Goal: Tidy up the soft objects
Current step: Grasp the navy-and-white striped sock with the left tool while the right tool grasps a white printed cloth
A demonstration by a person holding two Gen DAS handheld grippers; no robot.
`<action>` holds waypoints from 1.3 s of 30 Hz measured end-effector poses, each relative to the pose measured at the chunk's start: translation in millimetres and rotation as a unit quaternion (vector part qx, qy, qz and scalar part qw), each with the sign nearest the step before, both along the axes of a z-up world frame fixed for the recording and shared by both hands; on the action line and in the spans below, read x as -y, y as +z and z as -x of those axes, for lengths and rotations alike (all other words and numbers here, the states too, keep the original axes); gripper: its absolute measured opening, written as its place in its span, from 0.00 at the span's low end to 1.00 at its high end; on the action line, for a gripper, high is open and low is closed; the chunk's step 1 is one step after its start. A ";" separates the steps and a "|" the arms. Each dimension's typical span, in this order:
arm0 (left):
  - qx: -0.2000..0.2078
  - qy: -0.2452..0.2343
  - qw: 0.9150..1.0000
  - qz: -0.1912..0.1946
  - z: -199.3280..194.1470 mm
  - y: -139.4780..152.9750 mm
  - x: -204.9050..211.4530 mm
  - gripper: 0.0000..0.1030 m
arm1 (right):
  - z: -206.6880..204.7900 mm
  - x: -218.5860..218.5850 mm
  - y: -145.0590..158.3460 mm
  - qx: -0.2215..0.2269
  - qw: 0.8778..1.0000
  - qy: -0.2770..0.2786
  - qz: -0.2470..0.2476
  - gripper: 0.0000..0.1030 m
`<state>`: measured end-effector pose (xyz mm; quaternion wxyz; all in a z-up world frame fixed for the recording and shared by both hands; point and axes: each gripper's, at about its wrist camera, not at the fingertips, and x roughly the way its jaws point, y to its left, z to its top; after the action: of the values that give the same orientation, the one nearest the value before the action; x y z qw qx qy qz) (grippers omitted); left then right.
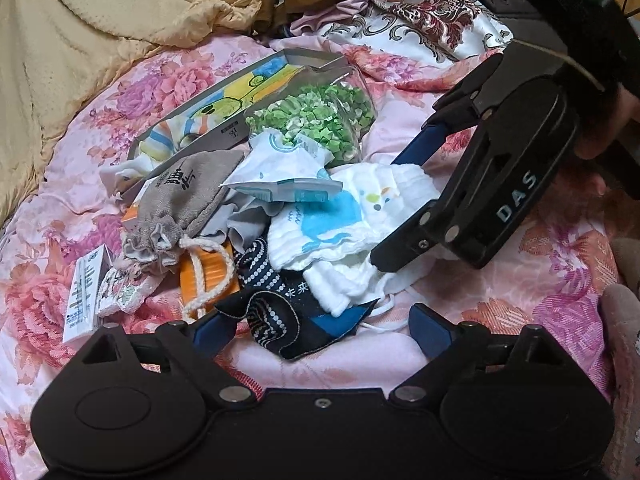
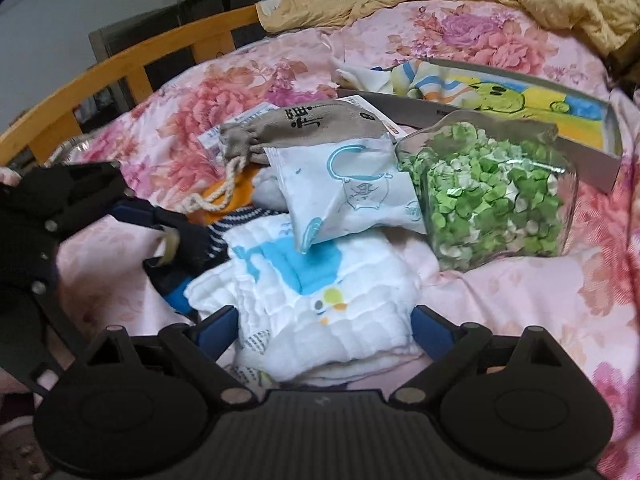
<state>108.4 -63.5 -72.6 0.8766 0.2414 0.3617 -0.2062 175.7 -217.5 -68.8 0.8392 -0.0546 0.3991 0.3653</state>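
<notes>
Lettering "DAS" marks right gripper — fingers astride white cloth.

"DAS" – white letters on right tool, Chinese chars on grey drawstring pouch – unreadable
</notes>
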 end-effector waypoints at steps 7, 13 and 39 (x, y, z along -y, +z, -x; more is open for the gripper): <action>-0.001 -0.003 1.000 -0.004 -1.0 -3.0 2.5 0.91 | 5.4 -7.2 1.7 0.013 0.999 0.023 0.024 0.93; -0.012 0.001 1.000 0.002 -6.2 -4.1 2.9 0.86 | 10.6 -15.7 3.6 0.052 0.997 0.009 0.055 0.61; -0.061 0.116 0.985 0.115 -31.8 -2.3 -23.0 0.31 | -5.9 22.2 19.6 0.062 0.994 -0.074 0.041 0.21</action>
<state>140.2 -40.6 -74.9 0.8927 0.0820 0.4143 -0.1574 181.6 -239.7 -49.2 0.8841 -0.0820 0.3639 0.2814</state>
